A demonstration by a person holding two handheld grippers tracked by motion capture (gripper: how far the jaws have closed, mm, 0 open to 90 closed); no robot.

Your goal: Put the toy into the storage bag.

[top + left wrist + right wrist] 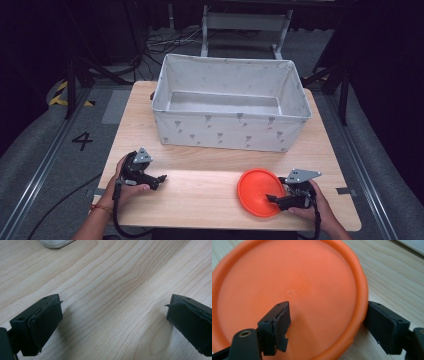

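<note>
The orange disc (259, 192) is lying flat on the tabletop (200, 195) near its front edge, toward the right corner. The right gripper (274, 198) is sitting at the disc's right rim with its jaws standing apart, one over the disc's face and the other outside the rim (the rim is running between them, and the pads are not pressing it). The left gripper (161, 178) is resting near the front left corner, well apart from the disc, its jaws wide apart over bare wood. A fabric bin (229, 131) is standing along the back edge.
</note>
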